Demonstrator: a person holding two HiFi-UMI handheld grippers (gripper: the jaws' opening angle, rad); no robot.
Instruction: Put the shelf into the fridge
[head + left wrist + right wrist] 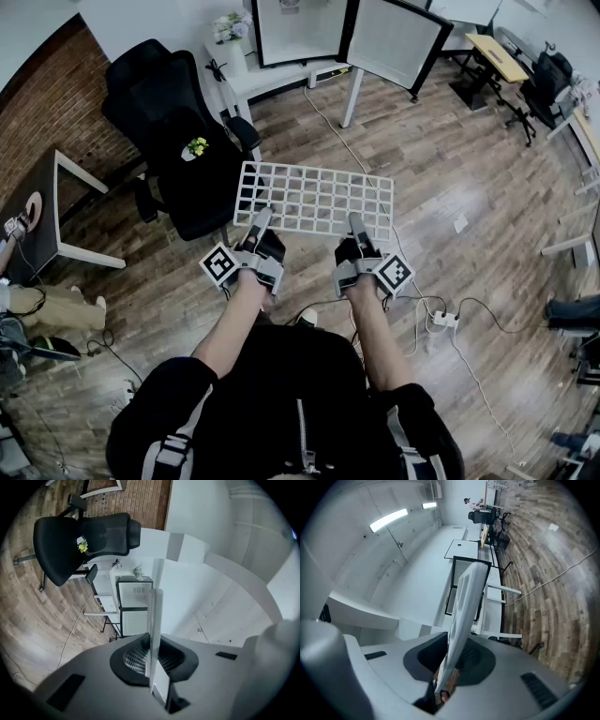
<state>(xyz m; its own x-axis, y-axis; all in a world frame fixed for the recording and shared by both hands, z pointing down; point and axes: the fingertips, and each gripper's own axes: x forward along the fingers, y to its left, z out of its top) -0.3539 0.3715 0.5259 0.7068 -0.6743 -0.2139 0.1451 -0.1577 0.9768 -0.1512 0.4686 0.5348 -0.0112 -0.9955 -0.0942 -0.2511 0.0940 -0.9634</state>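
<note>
The shelf is a white wire grid held level over the wooden floor, a little in front of the person. My left gripper is shut on its near edge at the left. My right gripper is shut on the same edge at the right. The fridge stands at the far side with its door swung open to the right. In the left gripper view the shelf runs edge-on between the jaws of the left gripper. The right gripper view likewise shows the shelf edge-on in the right gripper.
A black office chair with a small yellow flower on its seat stands just left of the shelf. A white table with a flower vase carries the fridge. A cable and power strip lie on the floor at the right.
</note>
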